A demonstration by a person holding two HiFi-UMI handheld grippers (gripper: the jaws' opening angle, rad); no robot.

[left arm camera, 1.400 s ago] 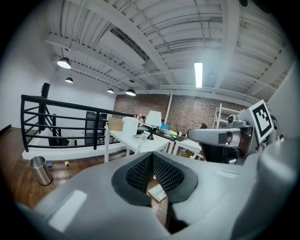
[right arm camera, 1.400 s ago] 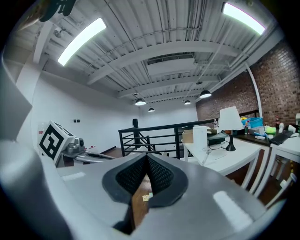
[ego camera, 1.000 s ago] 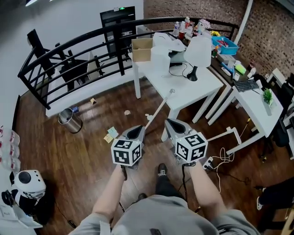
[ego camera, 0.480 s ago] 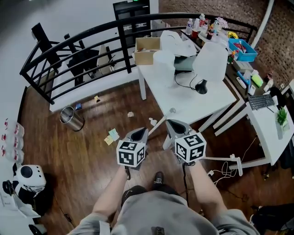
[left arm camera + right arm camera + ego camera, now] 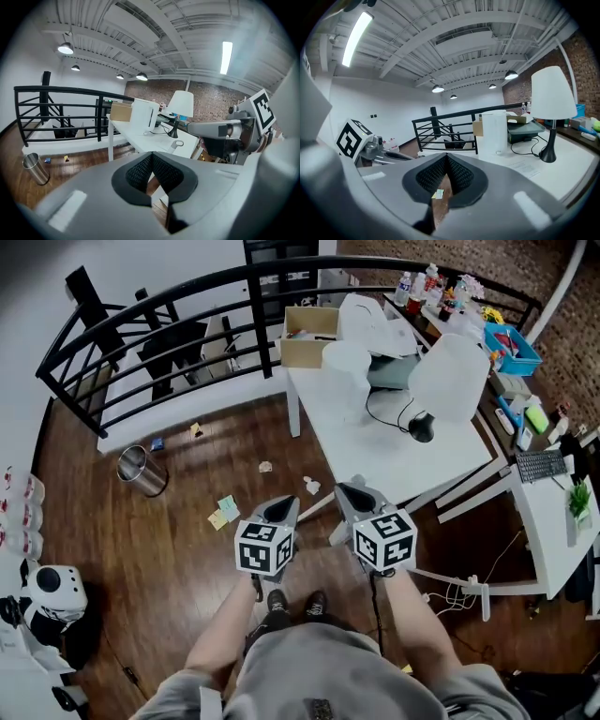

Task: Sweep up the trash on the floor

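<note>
Trash (image 5: 223, 512) lies scattered on the wooden floor (image 5: 141, 559) in the left-centre of the head view. There are coloured paper notes just left of the left gripper (image 5: 284, 506), two crumpled scraps (image 5: 265, 466) above them near the leg of the tabletop (image 5: 375, 442), and smaller bits by the railing at upper left. A metal bin (image 5: 141, 470) stands well to the left. None of it is gathered yet, and the step in hand looks to be fetching the tool. In the left gripper view a long white handle (image 5: 177, 145) with a loop at its end leans at the tabletop's edge, straight ahead of that gripper. To do this well, the fingers should part before they arrive, one gripper should take the handle low and the other higher up, and the handle should be lifted clear of the table leg. Both forearms reach forward side by side from the body. The grippers point ahead and a little downward, with their marker cubes turned up toward the head camera. The left gripper's fingers are clenched with nothing in them, and so are those of the right gripper (image 5: 349, 489).
</note>
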